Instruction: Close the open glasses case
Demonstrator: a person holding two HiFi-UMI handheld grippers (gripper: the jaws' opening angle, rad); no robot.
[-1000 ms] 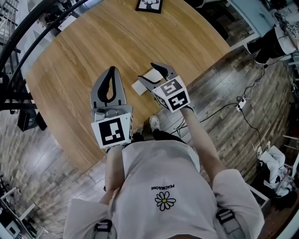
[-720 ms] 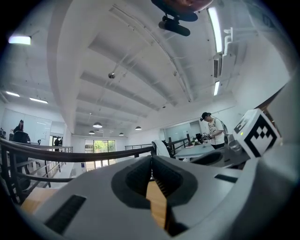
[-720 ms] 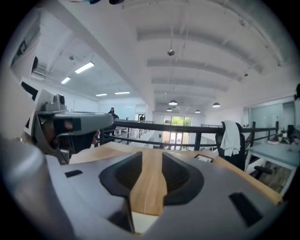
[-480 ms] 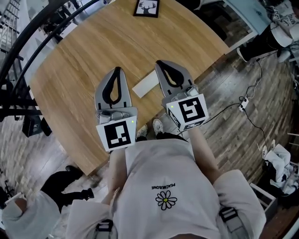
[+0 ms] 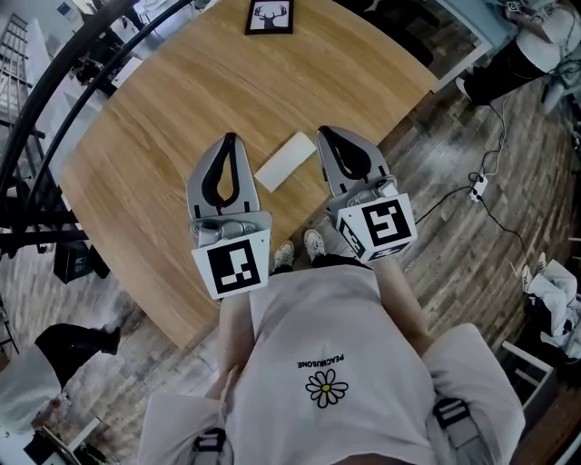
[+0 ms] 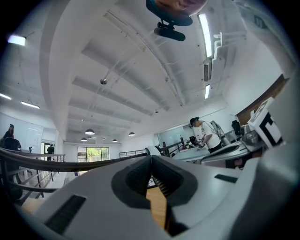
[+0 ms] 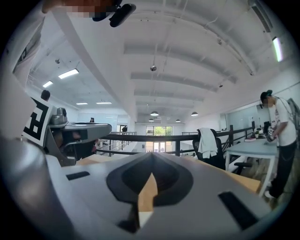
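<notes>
The white glasses case (image 5: pixel 285 162) lies flat on the round wooden table (image 5: pixel 163 127) with its lid down. It sits between my two grippers, and neither touches it. My left gripper (image 5: pixel 229 138) hovers just left of the case, shut with nothing in it. My right gripper (image 5: pixel 325 132) hangs just right of the case, raised off the table, and is also shut and empty. In the left gripper view the jaws (image 6: pixel 151 157) meet at their tips, pointing level across the room. The right gripper view shows its jaws (image 7: pixel 151 155) touching too.
A black picture frame (image 5: pixel 270 16) lies at the table's far edge. A cable and power strip (image 5: pixel 477 186) are on the wooden floor to the right. A crouching person (image 5: pixel 36 363) is at the lower left. A railing (image 7: pixel 187 138), desks and a chair stand beyond.
My right gripper has lifted off the case and its jaws have gone from wide open to shut. The case now lies flat and closed. The left gripper has barely shifted.
</notes>
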